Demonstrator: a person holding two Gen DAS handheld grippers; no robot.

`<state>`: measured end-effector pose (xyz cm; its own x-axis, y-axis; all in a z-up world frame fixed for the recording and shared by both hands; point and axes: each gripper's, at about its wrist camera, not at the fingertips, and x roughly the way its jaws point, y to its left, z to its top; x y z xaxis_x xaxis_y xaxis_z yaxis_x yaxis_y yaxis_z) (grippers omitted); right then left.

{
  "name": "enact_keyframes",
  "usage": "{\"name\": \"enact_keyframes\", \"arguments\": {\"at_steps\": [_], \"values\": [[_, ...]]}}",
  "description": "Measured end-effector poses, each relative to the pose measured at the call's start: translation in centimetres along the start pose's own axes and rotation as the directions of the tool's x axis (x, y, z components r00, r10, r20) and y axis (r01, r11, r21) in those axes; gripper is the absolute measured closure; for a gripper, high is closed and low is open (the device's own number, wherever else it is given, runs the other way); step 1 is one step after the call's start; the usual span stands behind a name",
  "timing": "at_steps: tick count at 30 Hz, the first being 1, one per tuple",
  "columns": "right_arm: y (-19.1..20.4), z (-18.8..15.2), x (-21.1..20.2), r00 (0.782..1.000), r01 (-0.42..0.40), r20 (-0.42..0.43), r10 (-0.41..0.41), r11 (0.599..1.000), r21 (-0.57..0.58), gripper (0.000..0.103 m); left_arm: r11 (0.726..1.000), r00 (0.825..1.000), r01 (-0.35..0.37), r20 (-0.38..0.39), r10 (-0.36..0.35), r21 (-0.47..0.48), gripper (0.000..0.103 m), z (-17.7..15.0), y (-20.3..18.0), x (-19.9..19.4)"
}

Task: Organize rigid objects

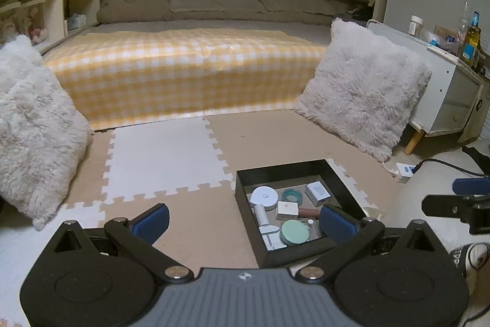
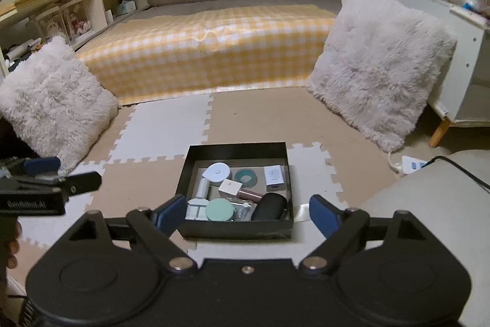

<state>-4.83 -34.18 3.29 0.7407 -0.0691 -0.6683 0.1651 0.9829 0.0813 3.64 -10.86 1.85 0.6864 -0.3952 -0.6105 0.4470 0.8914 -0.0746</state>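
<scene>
A black open box (image 1: 340, 173) (image 2: 235, 150) stands on the foam floor mat. It holds several small rigid items: a white round device (image 2: 216, 172), a teal ring (image 2: 247, 176), a white adapter (image 2: 274, 176), a green round lid (image 2: 219, 210), a pink tube (image 2: 251, 194) and a black case (image 2: 269, 207). My left gripper (image 1: 245, 219) is open and empty, above the mat with the box by its right finger. My right gripper (image 2: 246, 215) is open and empty, with the near side of the box between its fingers.
Two fluffy white cushions (image 2: 379, 63) (image 2: 52, 100) flank the mat. A bed with a yellow checked cover (image 2: 208, 48) lies behind. A white cabinet (image 1: 444, 88) stands at the right, a power strip (image 2: 410, 166) on the floor near it, wooden shelves (image 2: 76, 8) at the left.
</scene>
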Motion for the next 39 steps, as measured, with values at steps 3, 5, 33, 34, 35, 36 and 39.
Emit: {"name": "enact_keyframes", "arguments": {"at_steps": [3,5,33,34,35,36,39], "values": [[0.2,-1.3,-0.8,0.999,0.034,0.03,-0.034,0.999,0.006,0.007,1.0,1.0,-0.024,0.019,0.024,0.011,0.0,-0.8,-0.1,-1.0],[0.3,-2.2,-1.4,0.997,0.054,0.054,-0.054,0.999,0.005,0.004,0.999,0.999,-0.041,0.034,0.04,0.021,0.0,-1.2,-0.2,-1.6],[1.9,-6.4,-3.3,0.946,0.21,0.26,-0.192,0.977,-0.044,0.0,0.993,0.984,-0.114,0.146,0.106,0.044,0.0,-4.7,-1.2,-3.9],[1.8,-6.4,-3.3,0.946,0.21,0.262,-0.193,0.977,-0.041,0.0,0.993,0.984,-0.114,0.146,0.106,0.043,0.0,-4.7,-1.2,-3.9],[1.8,-6.4,-3.3,0.945,0.21,0.265,-0.192,0.977,-0.038,0.0,0.993,0.984,-0.114,0.145,0.107,0.043,0.0,-4.8,-1.3,-3.9],[1.8,-6.4,-3.4,0.944,0.208,0.267,-0.191,0.977,-0.036,0.0,0.993,0.984,-0.114,0.145,0.107,0.044,0.0,-4.8,-1.2,-3.9],[1.9,-6.6,-3.5,0.943,0.203,0.276,-0.185,0.978,-0.037,0.0,0.992,0.983,-0.115,0.146,0.107,0.044,0.0,-4.9,-1.3,-3.8]]}}
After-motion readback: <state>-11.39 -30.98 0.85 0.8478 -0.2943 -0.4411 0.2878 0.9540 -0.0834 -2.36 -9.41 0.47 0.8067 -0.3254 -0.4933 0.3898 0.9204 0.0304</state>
